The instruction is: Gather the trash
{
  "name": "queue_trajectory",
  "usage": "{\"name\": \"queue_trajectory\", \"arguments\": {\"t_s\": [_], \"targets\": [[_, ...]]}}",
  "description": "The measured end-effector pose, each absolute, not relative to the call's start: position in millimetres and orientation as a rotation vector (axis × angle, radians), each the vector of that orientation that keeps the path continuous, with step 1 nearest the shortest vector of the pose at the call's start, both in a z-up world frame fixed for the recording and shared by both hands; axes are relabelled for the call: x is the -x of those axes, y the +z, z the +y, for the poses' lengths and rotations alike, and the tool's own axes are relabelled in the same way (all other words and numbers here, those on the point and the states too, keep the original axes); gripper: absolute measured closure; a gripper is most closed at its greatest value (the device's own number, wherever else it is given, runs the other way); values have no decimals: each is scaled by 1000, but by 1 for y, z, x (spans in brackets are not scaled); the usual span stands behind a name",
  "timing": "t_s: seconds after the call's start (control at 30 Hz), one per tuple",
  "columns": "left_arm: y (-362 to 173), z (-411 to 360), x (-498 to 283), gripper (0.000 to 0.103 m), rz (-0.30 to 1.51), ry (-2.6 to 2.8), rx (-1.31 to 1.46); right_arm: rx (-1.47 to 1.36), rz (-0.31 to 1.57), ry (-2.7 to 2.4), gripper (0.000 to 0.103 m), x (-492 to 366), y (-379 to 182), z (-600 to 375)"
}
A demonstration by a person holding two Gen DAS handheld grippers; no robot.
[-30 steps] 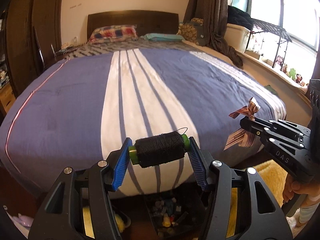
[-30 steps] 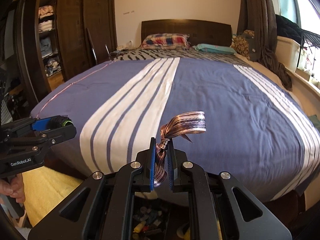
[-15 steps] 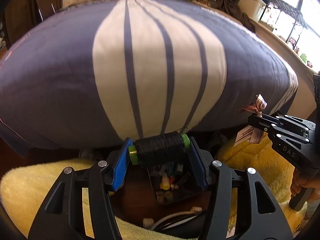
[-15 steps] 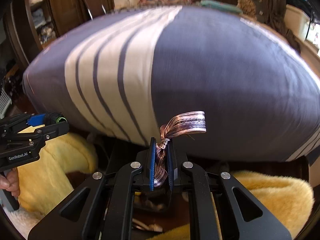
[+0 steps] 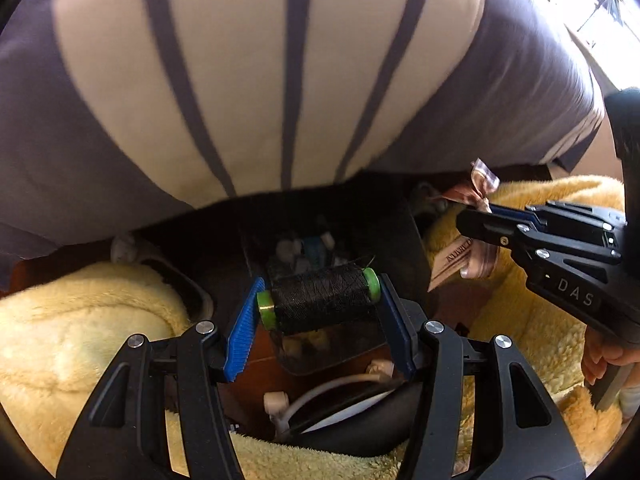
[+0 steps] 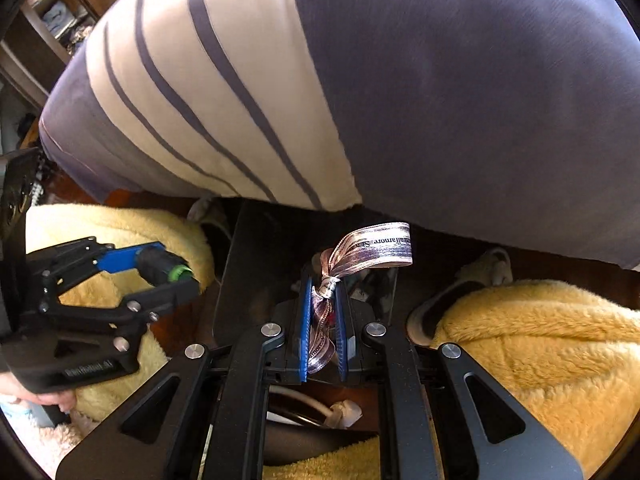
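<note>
Left gripper (image 5: 320, 312): clamped end to end on a spool of black thread (image 5: 320, 300), blue pads pressed against the spool's green end caps, spool lying crosswise between the fingers. Pointing steeply down over a dark bin (image 5: 384, 236) on the floor just under the edge of the bed. Visible inside the bin past the spool: small mixed bits of trash (image 5: 304, 246), pale and blue, too small to identify. Nearer the camera, below the spool: a white cable (image 5: 320, 394) curving over a dark rounded object on the brown floor.

Right gripper (image 6: 323, 312): closed tight on a pinkish printed ribbon (image 6: 372, 246), knot pinched between the blue pads, one looped end arching up and to the right, another tail trailing down between the fingers. Also aimed steeply down, hanging above the same dark bin, ribbon over its open mouth. From the left wrist view, seen side-on at right with the ribbon at its tip and a hand (image 5: 600, 356) around its handle.

Either side of the bin: fluffy yellow slippers (image 6: 540, 340), worn on the person's feet. Beyond the bin, partly under the bed: a light grey slipper (image 6: 460, 292) at right and another pale shape at left. Above all this: the bed's cover (image 6: 460, 80), purple-blue with a cream band crossed by thin dark stripes, its edge hanging over the bin. Far left in the right wrist view: wooden shelving (image 6: 60, 12) holding folded items.
</note>
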State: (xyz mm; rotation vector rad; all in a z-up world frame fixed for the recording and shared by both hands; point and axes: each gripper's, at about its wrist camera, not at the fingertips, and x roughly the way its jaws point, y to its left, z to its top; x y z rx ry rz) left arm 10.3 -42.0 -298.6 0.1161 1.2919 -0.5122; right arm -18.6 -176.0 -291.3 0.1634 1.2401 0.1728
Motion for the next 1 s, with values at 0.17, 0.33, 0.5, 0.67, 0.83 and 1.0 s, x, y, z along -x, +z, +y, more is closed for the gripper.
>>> {"name": "queue_trajectory", "arguments": {"t_s": [0.17, 0.33, 0.5, 0.67, 0.83, 1.0], "targets": [[-319, -49, -14, 50, 1348, -528, -144, -153, 1289, 178, 91, 6, -304, -170], [-328, -55, -13, 49, 1376, -533, -146, -171, 1307, 169, 89, 1, -311, -178], [-331, -52, -15, 49, 1387, -525, -134, -197, 1304, 174, 75, -1, -310, -182], [-318, -52, -11, 37, 1358, -520, -131, -223, 1285, 175, 62, 0, -305, -185], [-304, -51, -8, 25, 1310, -508, -143, -259, 1253, 174, 54, 1, -293, -189], [-281, -42, -7, 17, 1240, -487, -125, -249, 1179, 136, 33, 5, -267, -196]]}}
